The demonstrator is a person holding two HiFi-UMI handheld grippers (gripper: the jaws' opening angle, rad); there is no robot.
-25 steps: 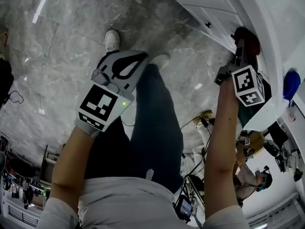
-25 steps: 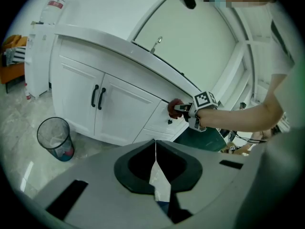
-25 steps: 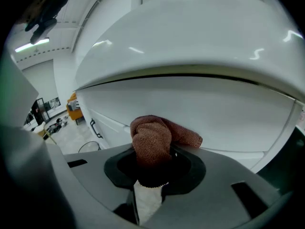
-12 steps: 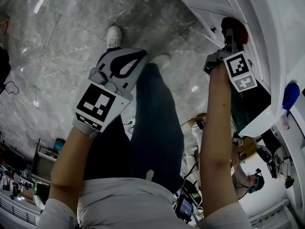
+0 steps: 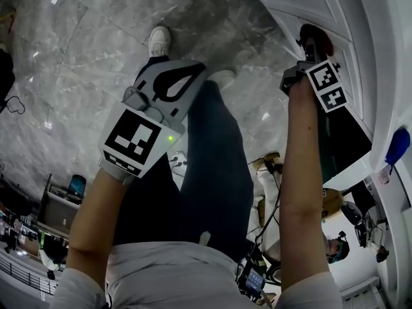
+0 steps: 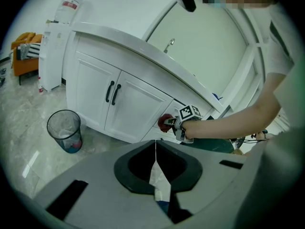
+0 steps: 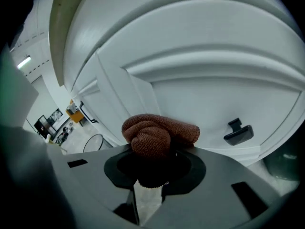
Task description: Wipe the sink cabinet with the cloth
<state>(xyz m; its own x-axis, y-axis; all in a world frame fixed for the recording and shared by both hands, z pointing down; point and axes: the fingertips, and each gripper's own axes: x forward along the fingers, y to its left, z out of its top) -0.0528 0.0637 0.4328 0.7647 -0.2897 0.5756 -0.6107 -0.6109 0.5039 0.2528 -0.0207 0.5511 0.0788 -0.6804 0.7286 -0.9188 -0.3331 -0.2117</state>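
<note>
A bunched red-brown cloth (image 7: 155, 133) is pressed against a white sink cabinet door (image 7: 200, 94), and my right gripper (image 7: 152, 156) is shut on it. The head view shows that cloth (image 5: 315, 33) and right gripper (image 5: 311, 45) at the upper right, against the cabinet front (image 5: 302, 5). My left gripper (image 5: 172, 86) hangs over the floor at centre left, away from the cabinet. Its jaws meet at the tips with nothing between them. From the left gripper (image 6: 155, 146) view I see the cloth (image 6: 165, 122) low on the cabinet (image 6: 124, 104).
A black handle (image 7: 238, 131) sits just right of the cloth on the door. A wire bin (image 6: 64, 130) stands on the marble floor (image 5: 84, 50) left of the double doors. My legs and shoe (image 5: 159, 40) are below. A faucet (image 6: 167, 45) rises over the counter.
My right gripper has slid the cloth along the cabinet front, farther from me and slightly left. The left gripper has barely moved.
</note>
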